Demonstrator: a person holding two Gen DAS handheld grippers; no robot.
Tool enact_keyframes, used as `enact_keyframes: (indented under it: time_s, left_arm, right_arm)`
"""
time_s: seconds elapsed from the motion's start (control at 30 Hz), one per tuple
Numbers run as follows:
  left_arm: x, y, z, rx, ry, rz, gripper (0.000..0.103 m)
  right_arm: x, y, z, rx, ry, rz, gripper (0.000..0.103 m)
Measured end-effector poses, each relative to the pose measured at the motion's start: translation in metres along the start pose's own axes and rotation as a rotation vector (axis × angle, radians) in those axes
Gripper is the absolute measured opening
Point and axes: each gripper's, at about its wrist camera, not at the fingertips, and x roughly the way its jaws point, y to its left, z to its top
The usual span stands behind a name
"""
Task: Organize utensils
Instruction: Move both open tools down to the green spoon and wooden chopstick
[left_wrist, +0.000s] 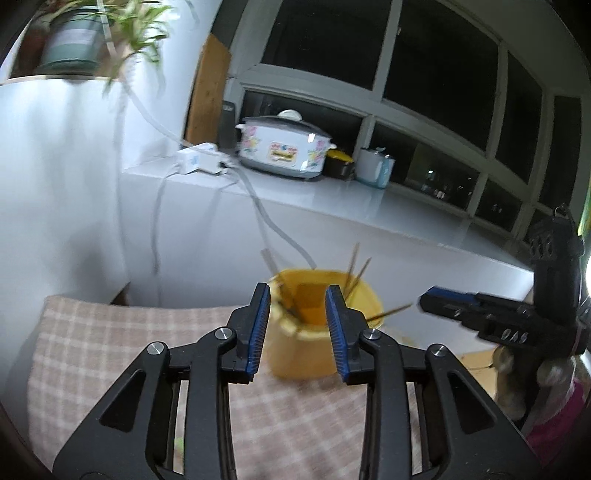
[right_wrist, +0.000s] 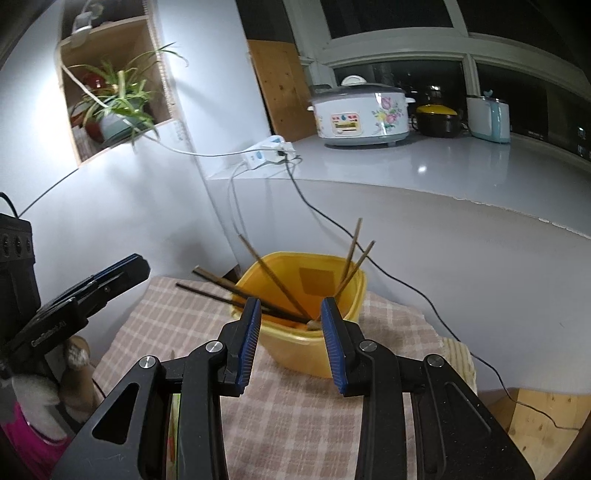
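Observation:
A yellow plastic tub (right_wrist: 317, 354) stands on a checked cloth (right_wrist: 295, 424) and holds several brown chopsticks (right_wrist: 275, 286) leaning out over its rim. It also shows in the left wrist view (left_wrist: 306, 354), blurred, with chopsticks (left_wrist: 356, 277) sticking up. My right gripper (right_wrist: 290, 314) is open and empty, just in front of the tub's near rim. My left gripper (left_wrist: 297, 299) is open and empty, also facing the tub. Each gripper shows in the other's view: the right one (left_wrist: 428, 301) at the right side, the left one (right_wrist: 140, 264) at the left side.
A white counter (right_wrist: 424, 166) behind the tub carries a flowered rice cooker (right_wrist: 362, 114), a black pot with yellow lid (right_wrist: 437, 118), a pale blue appliance (right_wrist: 489, 120) and a power strip (right_wrist: 266, 151) with cables hanging down. A potted plant (right_wrist: 114, 107) sits in a wall niche.

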Motion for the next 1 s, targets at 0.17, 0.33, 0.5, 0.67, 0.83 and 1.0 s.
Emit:
enact_keyframes:
  time_s: [0.17,0.33,0.5,0.67,0.83,1.0]
  left_arm:
    - [-0.022,0.037,-0.013,-0.049,0.033,0.059,0.03]
    - [-0.04,0.07,-0.034,-0.086,0.075,0.127,0.03]
    - [-0.046,0.091,-0.064,-0.135,0.141,0.154,0.031]
    - [-0.045,0.105,-0.103,-0.209,0.218,0.153,0.03]
    - [-0.042,0.114,-0.126,-0.25,0.267,0.164,0.03]
    - [-0.04,0.117,-0.137,-0.262,0.29,0.168,0.03]
  right_arm:
    - [0.001,0.009,-0.011,-0.02,0.022,0.05,0.032]
    - [0.006,0.02,-0.023,-0.025,0.048,0.1,0.032]
    - [0.025,0.042,-0.041,-0.068,0.13,0.157,0.032]
    - [0.046,0.065,-0.06,-0.096,0.223,0.21,0.032]
    - [0.072,0.085,-0.077,-0.127,0.315,0.245,0.032]
    - [0.11,0.111,-0.1,-0.163,0.436,0.291,0.032]
